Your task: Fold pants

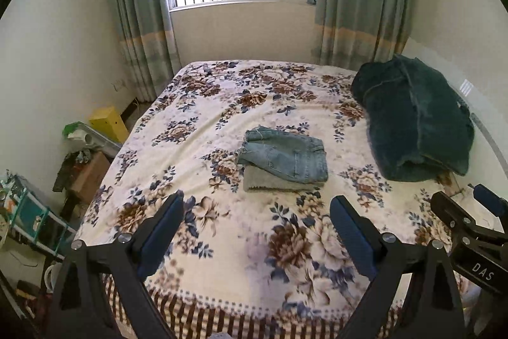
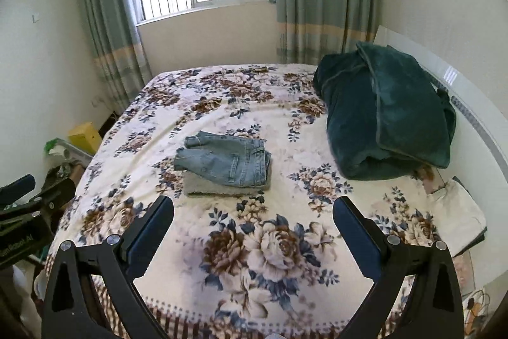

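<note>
Folded blue denim pants lie on top of a folded grey garment in the middle of the floral bed. They also show in the right wrist view, with the grey garment under them. My left gripper is open and empty, held above the bed's near part, well short of the pile. My right gripper is open and empty at a similar distance. The right gripper shows at the right edge of the left wrist view.
A dark green folded blanket lies on the bed's right side near the headboard. A white pillow lies at the near right. Boxes and clutter stand on the floor left of the bed. Curtains and a window are behind.
</note>
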### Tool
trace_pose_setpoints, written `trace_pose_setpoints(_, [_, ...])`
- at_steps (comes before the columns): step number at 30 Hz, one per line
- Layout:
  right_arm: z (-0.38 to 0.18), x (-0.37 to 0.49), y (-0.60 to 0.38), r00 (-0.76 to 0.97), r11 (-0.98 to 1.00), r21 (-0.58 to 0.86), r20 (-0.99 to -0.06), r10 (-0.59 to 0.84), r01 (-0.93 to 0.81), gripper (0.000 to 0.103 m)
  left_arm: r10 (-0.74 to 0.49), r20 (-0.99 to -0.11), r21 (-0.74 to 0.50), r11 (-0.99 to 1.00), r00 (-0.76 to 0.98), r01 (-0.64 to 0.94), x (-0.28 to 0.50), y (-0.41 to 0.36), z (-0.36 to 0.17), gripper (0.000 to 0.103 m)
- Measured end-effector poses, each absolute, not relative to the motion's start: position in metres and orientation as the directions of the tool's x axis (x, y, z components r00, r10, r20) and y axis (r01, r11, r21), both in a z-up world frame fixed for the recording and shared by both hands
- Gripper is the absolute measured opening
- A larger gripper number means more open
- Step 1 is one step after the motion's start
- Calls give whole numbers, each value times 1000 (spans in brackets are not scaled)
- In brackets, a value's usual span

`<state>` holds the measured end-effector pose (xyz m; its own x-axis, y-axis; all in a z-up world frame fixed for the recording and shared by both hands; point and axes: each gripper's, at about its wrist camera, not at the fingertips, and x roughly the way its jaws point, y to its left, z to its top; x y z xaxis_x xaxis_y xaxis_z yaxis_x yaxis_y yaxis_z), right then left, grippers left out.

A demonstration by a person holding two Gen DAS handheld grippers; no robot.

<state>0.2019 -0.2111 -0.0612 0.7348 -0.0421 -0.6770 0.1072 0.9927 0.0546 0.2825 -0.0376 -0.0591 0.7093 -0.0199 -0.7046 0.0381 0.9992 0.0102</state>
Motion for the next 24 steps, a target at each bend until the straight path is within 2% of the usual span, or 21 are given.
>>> trace_pose_setpoints(13, [30, 89, -199, 792, 996, 39, -610, -41, 82, 102, -17, -671, -3, 1000, 741, 20, 200, -25, -2, 94])
trace_pose_setpoints(22, [48, 69, -186, 804, 995, 59, -594, -25, 75, 102, -24, -652, -2, 1000, 758, 30, 180, -18, 8, 95])
trace_pose_setpoints(24, [48, 69, -183, 805, 995, 57, -593, -29, 78, 102, -35, -655, -9, 999, 755, 38, 178, -17, 7, 101])
